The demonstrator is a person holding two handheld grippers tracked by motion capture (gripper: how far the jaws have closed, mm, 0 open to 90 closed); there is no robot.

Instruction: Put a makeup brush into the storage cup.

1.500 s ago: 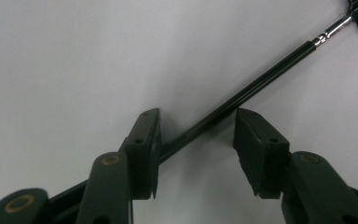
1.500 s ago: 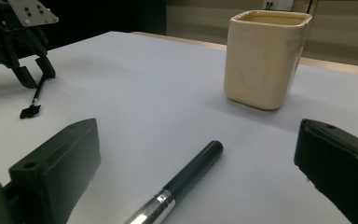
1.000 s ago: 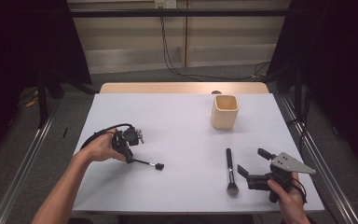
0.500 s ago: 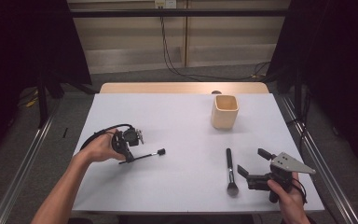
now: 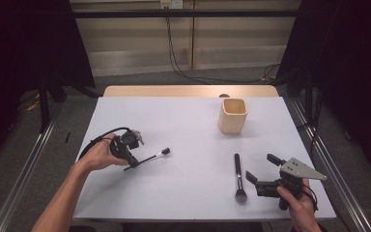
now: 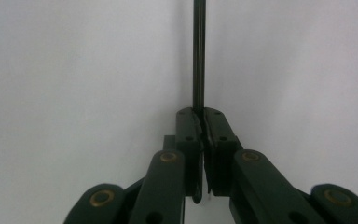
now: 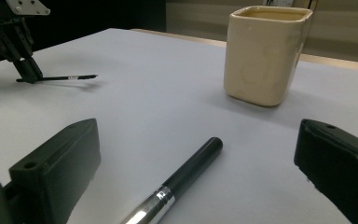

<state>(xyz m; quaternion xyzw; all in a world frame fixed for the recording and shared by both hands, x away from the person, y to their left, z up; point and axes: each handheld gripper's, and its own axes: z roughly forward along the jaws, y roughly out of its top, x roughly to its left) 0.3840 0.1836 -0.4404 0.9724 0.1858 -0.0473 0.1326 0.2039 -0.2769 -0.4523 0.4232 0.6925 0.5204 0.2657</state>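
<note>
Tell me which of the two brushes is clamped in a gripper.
The thin brush, its handle pinched by the left gripper; the thicker, silver-banded brush lies free on the table.

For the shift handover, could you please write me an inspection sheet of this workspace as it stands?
Surface: white table, flat and clean.
Job's things: thin brush clamped at its handle end; thick brush lying flat near the front edge; beige cup upright at back right.
Clutter: nothing seen.
Grippers: left gripper shut on the thin brush; right gripper open, held beside the thick brush, not touching it.
Cables: black cable looping from the left gripper; more on the floor behind.
Surroundings: dark curtains at both sides, metal rails along the table.
</note>
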